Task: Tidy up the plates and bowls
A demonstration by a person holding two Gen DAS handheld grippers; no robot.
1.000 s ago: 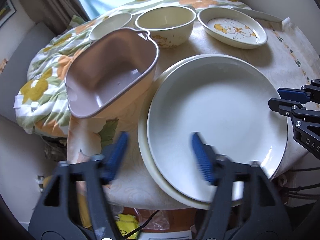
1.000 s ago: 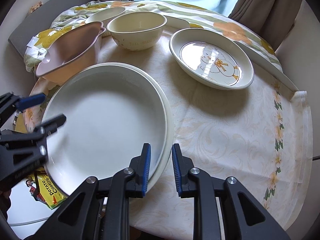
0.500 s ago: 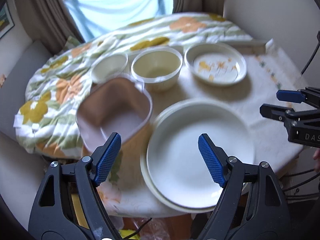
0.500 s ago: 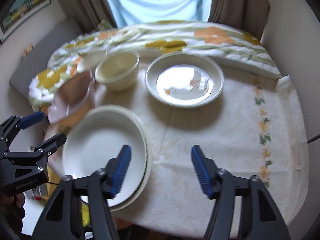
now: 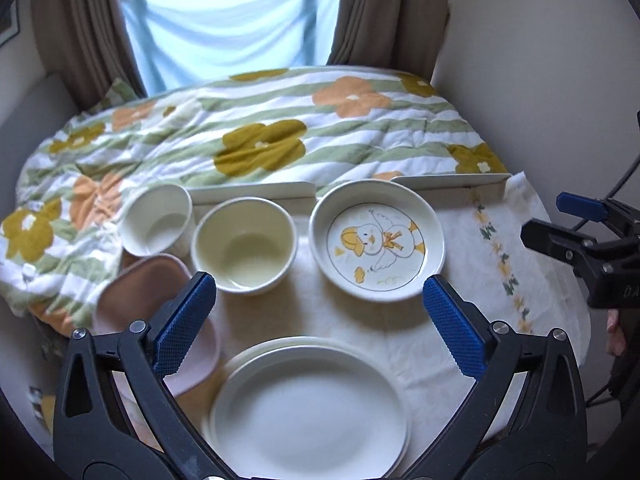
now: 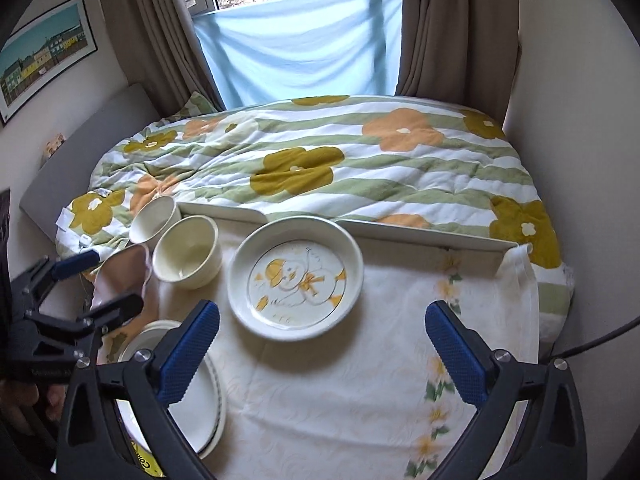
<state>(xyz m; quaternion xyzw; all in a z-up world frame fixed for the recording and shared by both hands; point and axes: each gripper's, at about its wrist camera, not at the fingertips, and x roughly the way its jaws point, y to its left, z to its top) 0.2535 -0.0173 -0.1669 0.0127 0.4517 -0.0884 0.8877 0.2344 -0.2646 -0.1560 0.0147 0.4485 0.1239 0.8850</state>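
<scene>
Both the left gripper [image 5: 316, 326] and right gripper [image 6: 322, 350] hang empty, jaws opening wide; stacked white plates [image 5: 308, 408] sit done, I'd say the duck-printed dish [image 6: 296, 276] comes next.

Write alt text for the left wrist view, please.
Left gripper, jaws opening and empty, hangs above stacked white plates on a clothed table. Behind: duck plate, cream bowl, white cup, pink dish. Right gripper at right edge.
</scene>
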